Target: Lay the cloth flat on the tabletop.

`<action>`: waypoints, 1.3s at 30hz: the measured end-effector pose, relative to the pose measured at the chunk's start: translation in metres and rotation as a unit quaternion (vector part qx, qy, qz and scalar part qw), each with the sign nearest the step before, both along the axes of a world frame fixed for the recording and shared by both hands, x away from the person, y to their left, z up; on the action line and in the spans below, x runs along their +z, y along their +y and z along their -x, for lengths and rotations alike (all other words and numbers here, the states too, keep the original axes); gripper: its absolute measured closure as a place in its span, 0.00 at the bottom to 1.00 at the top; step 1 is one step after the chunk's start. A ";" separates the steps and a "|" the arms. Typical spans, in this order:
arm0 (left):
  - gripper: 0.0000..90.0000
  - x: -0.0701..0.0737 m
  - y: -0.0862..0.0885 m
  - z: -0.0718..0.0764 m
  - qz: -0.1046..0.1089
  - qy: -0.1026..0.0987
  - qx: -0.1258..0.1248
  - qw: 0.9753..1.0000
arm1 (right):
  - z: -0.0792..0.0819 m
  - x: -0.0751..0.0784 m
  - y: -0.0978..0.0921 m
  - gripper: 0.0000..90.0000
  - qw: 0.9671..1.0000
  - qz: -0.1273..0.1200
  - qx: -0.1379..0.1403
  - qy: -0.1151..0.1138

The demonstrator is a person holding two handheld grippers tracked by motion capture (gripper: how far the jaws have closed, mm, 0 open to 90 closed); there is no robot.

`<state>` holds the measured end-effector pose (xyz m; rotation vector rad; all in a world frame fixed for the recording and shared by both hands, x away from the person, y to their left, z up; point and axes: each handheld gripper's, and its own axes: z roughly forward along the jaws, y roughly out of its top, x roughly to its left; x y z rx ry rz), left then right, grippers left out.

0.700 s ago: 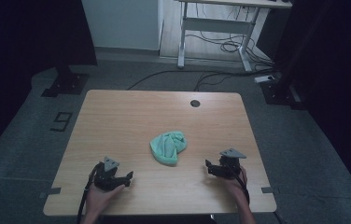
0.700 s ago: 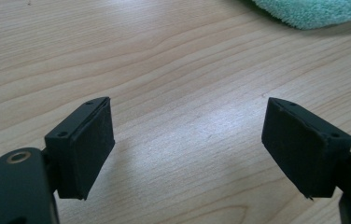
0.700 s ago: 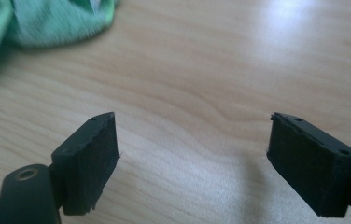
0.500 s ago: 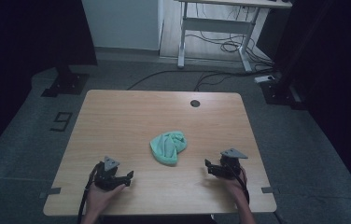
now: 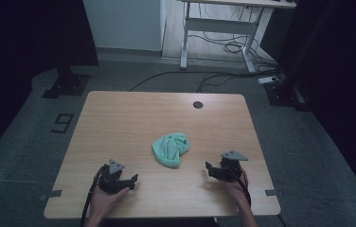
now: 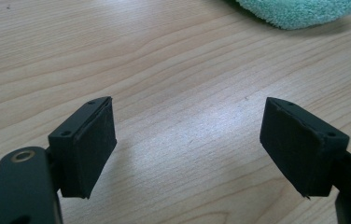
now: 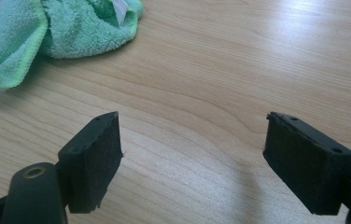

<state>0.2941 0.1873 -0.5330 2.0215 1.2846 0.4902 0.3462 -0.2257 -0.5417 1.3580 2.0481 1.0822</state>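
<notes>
A crumpled green terry cloth with a small white tag lies mid-surface on pale woodgrain. Left tool and right tool, padded black jaws apart, rest near.

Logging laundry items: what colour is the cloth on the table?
Mint green cloth, clearest in the right gripper view.

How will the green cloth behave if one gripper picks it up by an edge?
The green cloth lies crumpled in soft folds, so it will probably hang limp and unfold when lifted. Its fluffy pile suggests the pads would grip it without slipping. It looks light, so pushing would likely bunch it along the table.
</notes>
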 end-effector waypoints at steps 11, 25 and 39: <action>0.22 0.000 -0.003 -0.001 0.002 0.000 -0.004 1.000 | -0.004 0.005 0.020 0.23 1.000 0.000 0.023 -0.013; 0.26 0.001 -0.004 -0.001 0.010 0.004 -0.009 1.000 | -0.022 0.016 0.052 0.29 0.998 -0.027 0.051 -0.018; 0.27 0.005 -0.013 -0.012 0.011 0.004 -0.010 1.000 | -0.041 0.017 0.070 0.35 0.997 -0.033 0.070 -0.008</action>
